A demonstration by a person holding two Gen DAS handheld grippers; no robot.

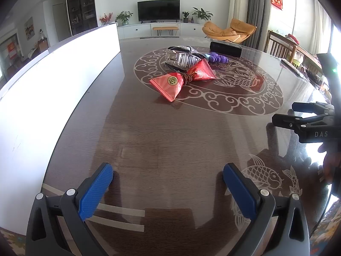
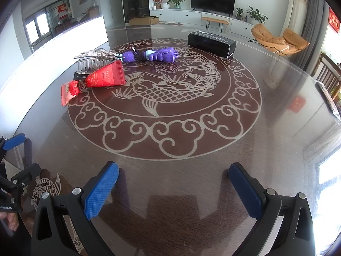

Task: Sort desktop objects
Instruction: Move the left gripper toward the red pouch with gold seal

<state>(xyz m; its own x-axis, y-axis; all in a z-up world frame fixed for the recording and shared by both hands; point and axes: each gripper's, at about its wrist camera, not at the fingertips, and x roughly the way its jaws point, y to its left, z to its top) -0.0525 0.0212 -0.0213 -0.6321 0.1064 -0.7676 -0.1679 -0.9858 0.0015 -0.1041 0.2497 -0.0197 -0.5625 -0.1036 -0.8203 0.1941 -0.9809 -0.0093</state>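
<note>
A red packet [image 1: 181, 81] [image 2: 93, 82] cinched in the middle by a dark hair tie lies on the glass-topped table [image 1: 162, 140] [image 2: 191, 179]. Behind it sits a silver rhinestone hair claw [image 1: 183, 56] [image 2: 96, 58]. A purple toy [image 1: 213, 57] [image 2: 153, 55] wrapped with a dark band lies beside the claw, and a black box [image 1: 225, 49] [image 2: 212, 41] stands farther back. My left gripper [image 1: 168, 181] [image 2: 21, 149] is open and empty over bare table, well short of the packet. My right gripper [image 2: 173, 183] [image 1: 283, 112] is open and empty too.
A long white panel [image 1: 53, 72] [image 2: 64, 49] runs along the table's left edge. Wooden chairs [image 1: 281, 47] [image 2: 328, 74] stand at the right. A dark flat item [image 2: 328, 100] lies at the table's right rim. A hand [image 2: 10, 219] holds the left tool.
</note>
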